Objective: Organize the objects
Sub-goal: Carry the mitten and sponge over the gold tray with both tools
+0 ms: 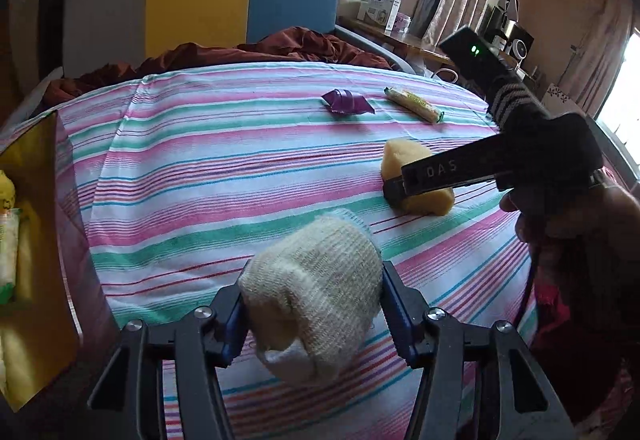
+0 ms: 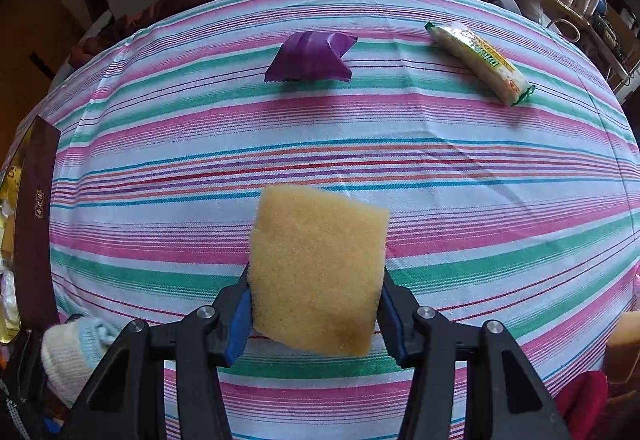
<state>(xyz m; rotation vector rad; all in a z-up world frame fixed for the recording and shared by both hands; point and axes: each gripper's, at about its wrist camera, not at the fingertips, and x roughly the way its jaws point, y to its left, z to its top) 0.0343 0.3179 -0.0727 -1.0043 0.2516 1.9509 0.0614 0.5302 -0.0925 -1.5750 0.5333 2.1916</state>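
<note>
Knitted cream sock bundle (image 1: pixel 316 296) sits clamped in the left gripper (image 1: pixel 314 314), lifted off the striped bedsheet (image 1: pixel 240 160), likely bound for the box (image 1: pixel 36 200) at left. Jaws of the right gripper (image 2: pixel 316 304) pinch the yellow sponge (image 2: pixel 320 276), apparently for sorting too.

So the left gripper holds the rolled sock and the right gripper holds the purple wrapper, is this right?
Not quite. The right gripper holds the yellow sponge, as the right wrist view shows; the purple wrapper lies untouched on the striped cloth. The left gripper does hold the rolled sock.
</note>
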